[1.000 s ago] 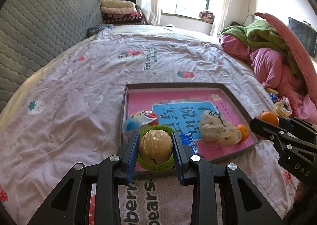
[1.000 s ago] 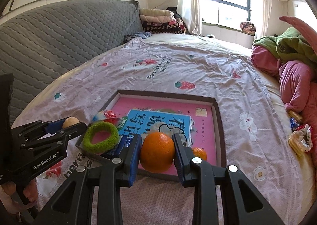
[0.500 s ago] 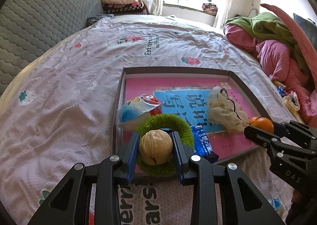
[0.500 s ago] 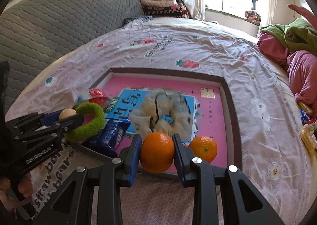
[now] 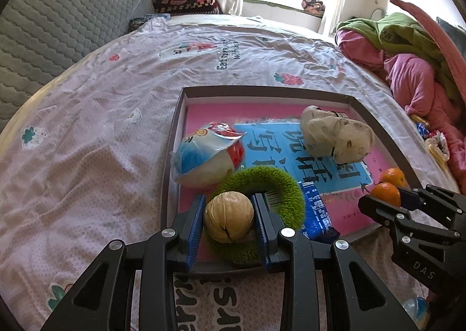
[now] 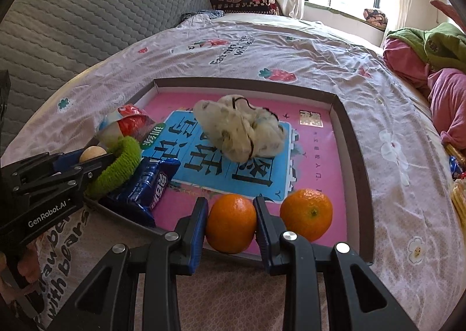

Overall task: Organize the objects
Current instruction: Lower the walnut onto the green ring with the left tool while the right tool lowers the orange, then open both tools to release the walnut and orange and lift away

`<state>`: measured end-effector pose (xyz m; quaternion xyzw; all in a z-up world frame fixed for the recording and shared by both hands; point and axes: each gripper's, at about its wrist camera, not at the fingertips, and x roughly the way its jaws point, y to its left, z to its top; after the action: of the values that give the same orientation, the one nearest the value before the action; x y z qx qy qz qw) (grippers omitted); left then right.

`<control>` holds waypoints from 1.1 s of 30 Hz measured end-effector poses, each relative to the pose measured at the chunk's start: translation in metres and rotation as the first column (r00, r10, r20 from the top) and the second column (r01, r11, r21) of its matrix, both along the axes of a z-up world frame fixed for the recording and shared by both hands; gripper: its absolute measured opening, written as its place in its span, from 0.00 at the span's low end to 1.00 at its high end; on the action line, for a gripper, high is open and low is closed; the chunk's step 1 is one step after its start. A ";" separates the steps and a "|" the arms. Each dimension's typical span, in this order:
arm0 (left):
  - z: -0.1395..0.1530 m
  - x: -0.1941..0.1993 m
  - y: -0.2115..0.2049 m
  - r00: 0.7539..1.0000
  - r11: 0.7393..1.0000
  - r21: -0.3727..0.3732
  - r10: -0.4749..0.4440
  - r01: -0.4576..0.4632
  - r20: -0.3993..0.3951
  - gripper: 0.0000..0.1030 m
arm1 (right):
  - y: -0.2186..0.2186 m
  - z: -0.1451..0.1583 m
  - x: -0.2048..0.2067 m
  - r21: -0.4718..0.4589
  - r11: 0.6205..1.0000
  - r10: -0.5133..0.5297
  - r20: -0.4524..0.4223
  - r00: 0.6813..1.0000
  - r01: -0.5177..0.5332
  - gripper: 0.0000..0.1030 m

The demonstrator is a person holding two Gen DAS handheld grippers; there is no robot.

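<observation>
A shallow box with a pink bottom lies on the bed. My left gripper is shut on a tan walnut, low over the box's near left corner, just above a green fuzzy ring. My right gripper is shut on an orange over the box's near edge. A second orange lies in the box beside it.
In the box also lie a round wrapped snack, a blue snack packet and a cream cloth bundle. Pink and green bedding is heaped at the right, with small packets by it. A grey headboard stands left.
Both grippers have sunk toward the box with their loads, so the box and its contents look larger and nearer. The grips have not changed.
</observation>
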<state>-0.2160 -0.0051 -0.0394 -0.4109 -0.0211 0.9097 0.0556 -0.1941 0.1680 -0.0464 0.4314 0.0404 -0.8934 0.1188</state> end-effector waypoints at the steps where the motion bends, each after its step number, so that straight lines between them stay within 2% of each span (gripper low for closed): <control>1: 0.000 0.000 0.000 1.000 1.000 0.003 -0.001 0.001 0.001 0.32 | 0.000 -0.001 -0.001 -0.002 1.000 -0.001 0.004 1.000 0.001 0.32; 17: 0.011 0.006 -0.001 1.000 0.999 0.039 -0.005 0.006 -0.020 0.32 | 0.003 0.008 0.002 -0.025 0.999 -0.020 0.003 1.000 0.020 0.32; 22: 0.019 0.009 -0.001 0.999 0.999 0.043 -0.004 0.005 -0.037 0.33 | 0.005 0.013 0.005 -0.030 0.999 -0.028 0.001 1.000 0.028 0.37; 28: 0.028 0.015 -0.002 0.999 0.999 0.046 -0.002 0.005 -0.047 0.39 | 0.005 0.021 0.010 -0.030 0.999 -0.035 -0.012 0.999 0.035 0.39; 33: 0.035 0.021 -0.002 0.999 0.999 0.047 0.001 0.002 -0.053 0.47 | 0.007 0.031 0.016 -0.037 0.998 -0.042 -0.030 0.999 0.041 0.44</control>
<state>-0.1946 -0.0072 -0.0045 -0.3853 -0.0410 0.9195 0.0662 -0.1786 0.1748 -0.0158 0.4163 0.0171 -0.9027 0.1075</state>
